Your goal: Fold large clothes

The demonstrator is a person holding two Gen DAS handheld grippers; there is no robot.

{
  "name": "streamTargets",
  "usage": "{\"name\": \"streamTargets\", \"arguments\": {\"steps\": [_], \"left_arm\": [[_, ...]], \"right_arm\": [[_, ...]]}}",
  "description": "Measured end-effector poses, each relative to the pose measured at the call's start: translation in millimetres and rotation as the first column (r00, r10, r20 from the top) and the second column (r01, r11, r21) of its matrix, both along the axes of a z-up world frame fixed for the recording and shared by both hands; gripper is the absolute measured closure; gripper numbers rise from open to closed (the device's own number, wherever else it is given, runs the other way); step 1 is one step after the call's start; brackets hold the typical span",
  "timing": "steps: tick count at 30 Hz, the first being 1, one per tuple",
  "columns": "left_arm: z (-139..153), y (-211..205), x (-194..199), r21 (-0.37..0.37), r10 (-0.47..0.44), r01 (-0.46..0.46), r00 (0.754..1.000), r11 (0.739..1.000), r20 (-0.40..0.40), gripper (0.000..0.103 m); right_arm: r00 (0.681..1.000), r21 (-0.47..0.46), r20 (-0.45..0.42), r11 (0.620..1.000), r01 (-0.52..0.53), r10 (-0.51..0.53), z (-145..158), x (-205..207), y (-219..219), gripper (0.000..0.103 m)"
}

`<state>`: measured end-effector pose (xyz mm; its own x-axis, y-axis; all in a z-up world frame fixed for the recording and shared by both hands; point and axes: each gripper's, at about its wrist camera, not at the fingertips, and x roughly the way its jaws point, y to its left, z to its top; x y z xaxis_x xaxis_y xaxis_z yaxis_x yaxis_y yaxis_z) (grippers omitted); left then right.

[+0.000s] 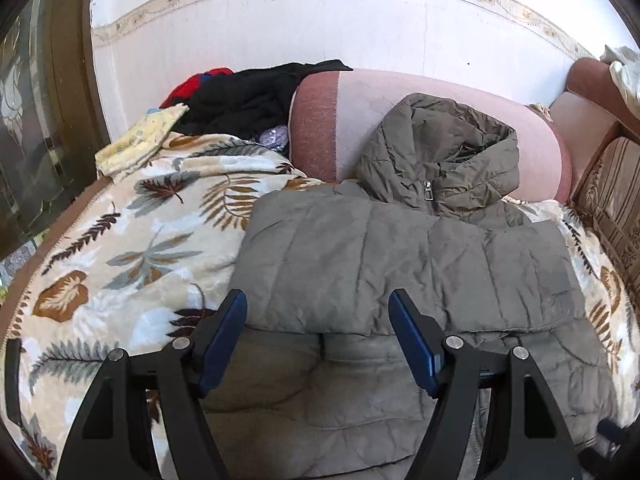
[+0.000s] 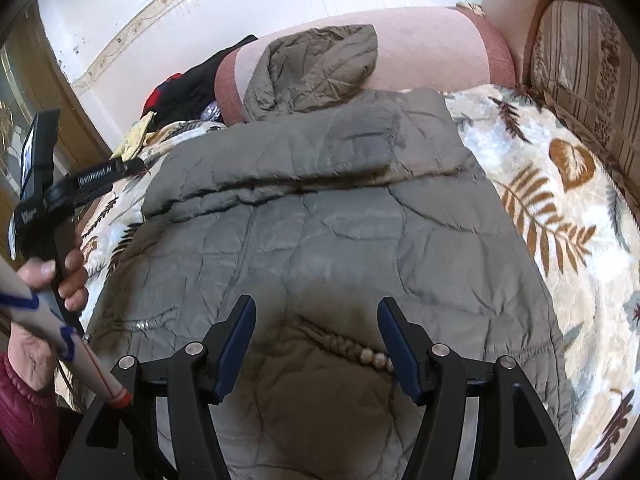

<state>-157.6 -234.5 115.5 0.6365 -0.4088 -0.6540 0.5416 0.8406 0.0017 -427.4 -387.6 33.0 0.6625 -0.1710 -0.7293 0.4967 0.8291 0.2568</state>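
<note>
While both sleeves are already lying folded across its chest, the grey padded jacket (image 1: pixel 400 248) is resting on the leaf-patterned blanket (image 1: pixel 132 240), directly ahead of and beneath both tools. Left tool (image 1: pixel 318 340) and right tool (image 2: pixel 316 344) are hovering with jaws apart, gripping nothing. Judged step: between folds. Next move is likely calling for pinching the near hem and carrying it toward the hood (image 1: pixel 440 152).

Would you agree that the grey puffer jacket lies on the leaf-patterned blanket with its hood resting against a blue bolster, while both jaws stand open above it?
Nearly, but the bolster is pink with darker red ends, not blue, as the left wrist view shows. The rest holds: the grey puffer jacket lies on the leaf-patterned blanket, its hood rests against that bolster, and both jaws stand open above it.
</note>
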Motion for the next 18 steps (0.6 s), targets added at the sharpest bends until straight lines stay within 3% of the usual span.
{"name": "streamTargets", "arguments": {"steps": [11,18], "left_arm": [[1,11,9,-0.015,0.019,-0.019,1.0,1.0,-0.006,0.031],[-2,7,13,-0.001,0.009,-0.009,1.0,1.0,-0.008,0.031]], "right_arm": [[0.998,-0.026,0.035,0.998,-0.06,0.06,35,24,8,0.033],[0.996,-0.041,0.064,0.997,-0.063,0.065,73,40,-22,0.032]]}}
